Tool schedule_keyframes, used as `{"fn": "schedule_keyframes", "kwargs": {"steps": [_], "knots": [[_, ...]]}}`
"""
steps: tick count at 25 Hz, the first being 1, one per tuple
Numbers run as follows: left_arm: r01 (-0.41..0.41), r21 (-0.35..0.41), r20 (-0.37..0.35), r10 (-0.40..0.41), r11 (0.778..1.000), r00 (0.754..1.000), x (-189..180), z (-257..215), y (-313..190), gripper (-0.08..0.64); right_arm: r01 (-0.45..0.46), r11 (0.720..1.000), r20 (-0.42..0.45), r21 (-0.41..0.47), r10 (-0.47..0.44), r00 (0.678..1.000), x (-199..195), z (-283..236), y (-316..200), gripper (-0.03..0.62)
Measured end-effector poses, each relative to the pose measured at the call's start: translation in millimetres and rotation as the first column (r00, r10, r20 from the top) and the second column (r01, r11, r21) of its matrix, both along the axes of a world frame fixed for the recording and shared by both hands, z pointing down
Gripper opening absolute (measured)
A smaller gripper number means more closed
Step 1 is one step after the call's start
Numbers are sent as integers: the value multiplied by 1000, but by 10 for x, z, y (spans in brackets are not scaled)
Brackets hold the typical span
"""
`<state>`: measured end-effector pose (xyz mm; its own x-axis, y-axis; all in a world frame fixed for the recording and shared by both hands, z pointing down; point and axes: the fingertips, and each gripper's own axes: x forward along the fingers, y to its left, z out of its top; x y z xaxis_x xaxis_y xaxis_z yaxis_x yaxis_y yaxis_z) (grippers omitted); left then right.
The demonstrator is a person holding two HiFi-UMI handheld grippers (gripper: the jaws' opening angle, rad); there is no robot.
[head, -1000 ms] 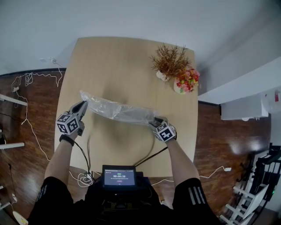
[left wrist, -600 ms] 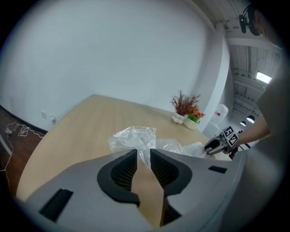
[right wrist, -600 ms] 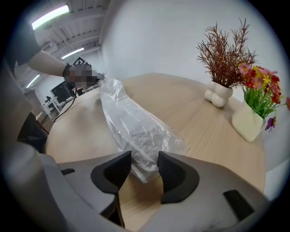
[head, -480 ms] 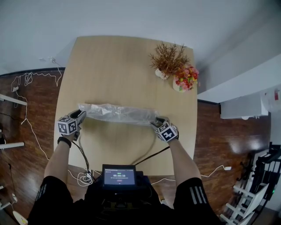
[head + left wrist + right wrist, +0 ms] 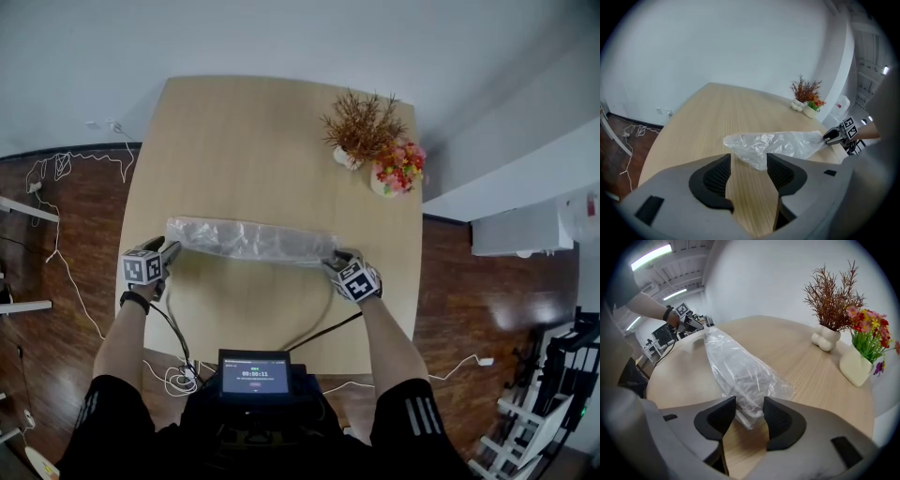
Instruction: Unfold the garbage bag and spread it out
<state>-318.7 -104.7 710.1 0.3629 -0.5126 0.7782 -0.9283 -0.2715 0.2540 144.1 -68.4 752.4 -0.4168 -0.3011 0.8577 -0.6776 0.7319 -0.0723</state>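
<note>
The garbage bag (image 5: 248, 241) lies as a long crumpled strip across the near half of the bench (image 5: 253, 131), stretched between two hand-held claws. The left claw (image 5: 749, 158), its jaws having just been opening, stands released, with the bag's corner lying at its tips and not pinched. The right claw (image 5: 749, 401) is likewise parted, the bag's other end resting loosely between its pads with no squeeze visible. The bag looks drawn out in length but still folded in width, so this appears to be a set-down between pulls. The next move likely calls for retaking one long edge and drawing it toward the far side. There is ample room there, since bare wood runs to the far edge. The dried plant (image 5: 361, 127) and flower vase (image 5: 398, 173) stand well apart at the far right. The right claw sits near the bench's right edge, and cables (image 5: 319, 323) trail over the near edge.
</note>
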Motion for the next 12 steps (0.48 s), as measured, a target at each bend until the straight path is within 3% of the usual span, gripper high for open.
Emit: {"fn": "schedule_keyframes", "kwargs": {"steps": [3,7,12], "knots": [[-40,71,-17,42,997,999,138,-174,-79,239,13,1000,-4,1,-13,1000,-15,-5,0,219],[-158,161,4,160,974,987,504,-395,-229,238,13,1000,17,17,-13,1000,-50,-55,-17,222],[-301,108,115,289,948,950,845,-238,-391,222,-32,997,83,72,26,996,-150,-284,-200,229]]}}
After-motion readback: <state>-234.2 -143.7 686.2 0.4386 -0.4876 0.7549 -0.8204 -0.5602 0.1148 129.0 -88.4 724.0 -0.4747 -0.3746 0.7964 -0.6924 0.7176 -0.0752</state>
